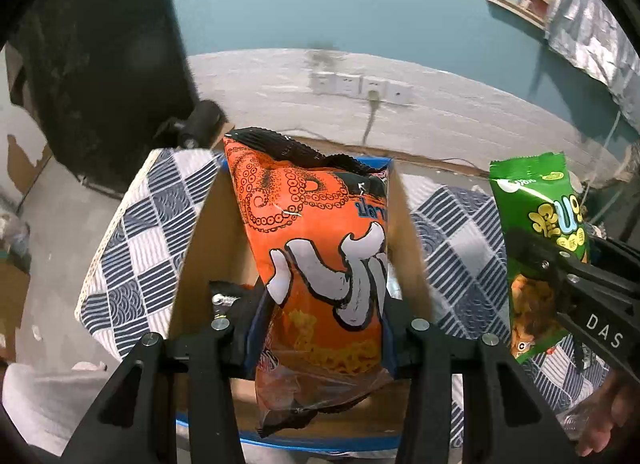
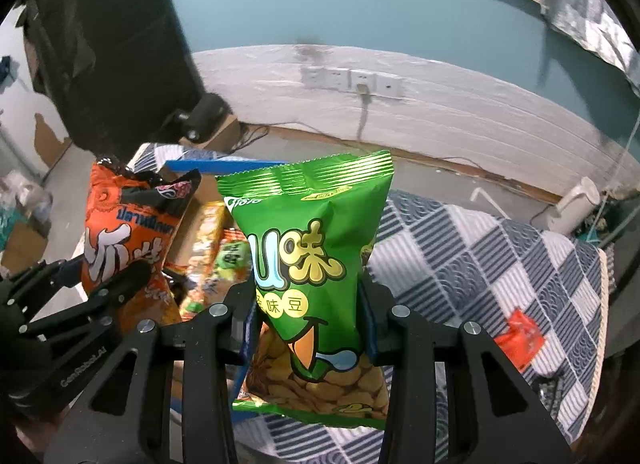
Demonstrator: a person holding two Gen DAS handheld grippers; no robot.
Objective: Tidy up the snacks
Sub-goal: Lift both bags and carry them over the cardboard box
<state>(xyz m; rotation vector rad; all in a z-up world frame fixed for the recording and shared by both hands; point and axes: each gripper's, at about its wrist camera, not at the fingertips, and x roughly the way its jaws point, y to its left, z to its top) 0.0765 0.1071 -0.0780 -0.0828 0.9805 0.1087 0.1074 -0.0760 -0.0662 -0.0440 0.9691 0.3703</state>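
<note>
1. The left gripper has its fingers closed partway, pinching the lower half of the orange octopus-print snack bag from both sides. The bag stands upright between them, its black crimped top uppermost.

2. The right gripper is closed to about the same width on the green bean snack bag, gripping it at its narrow waist. The bag is upright, with its clear window of beans hanging below the fingers.

3. The orange bag hangs over the open cardboard box, between its two side flaps. The box sits on the checked blue-and-white cloth, towards its left edge. Other packets already lie inside, and a small dark packet shows at the near left of the box.

4. The green bag is held just right of the box, above the cloth rather than over the opening.

5. The step in hand looks like dropping both bags into the box. To do it well, lower the orange bag straight down between the flaps first, releasing only once its base rests on something.

6. Then bring the green bag left over the right flap without knocking it inward, and set it beside the orange one.

7. A small red wrapper lies near the cloth's right edge, seemingly yet to be collected.
</note>
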